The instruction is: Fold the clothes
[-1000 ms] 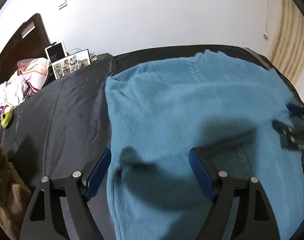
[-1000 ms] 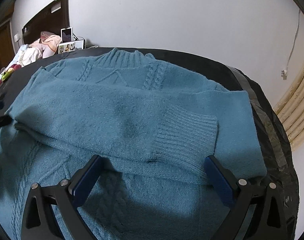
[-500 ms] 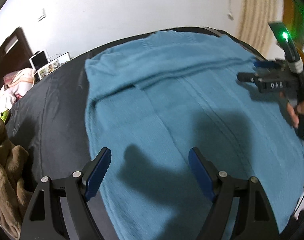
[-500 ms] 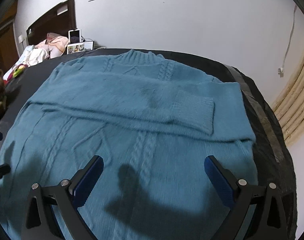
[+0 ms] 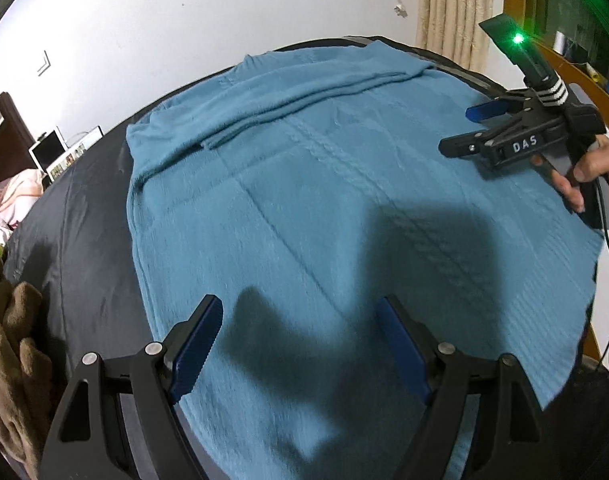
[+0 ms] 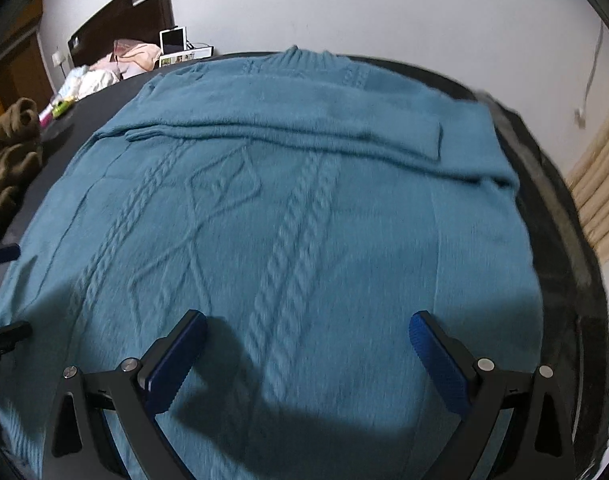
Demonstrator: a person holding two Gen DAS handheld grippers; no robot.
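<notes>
Teal cable-knit sweater (image 6: 296, 216) lying flat on a dark-covered bed (image 5: 76, 232), both sleeves folded across the chest. Left wrist view only: the right gripper (image 5: 460, 130) seen from outside, held by a hand (image 5: 592, 172) above the sweater's far side, a green light glowing on its mount. Right wrist view only: the ribbed collar at the far edge and the cable pattern. Left gripper (image 5: 300, 340) and right gripper both stand wide apart above the knit, holding nothing. Brown garment (image 6: 8, 148) heaped beside the sweater.
</notes>
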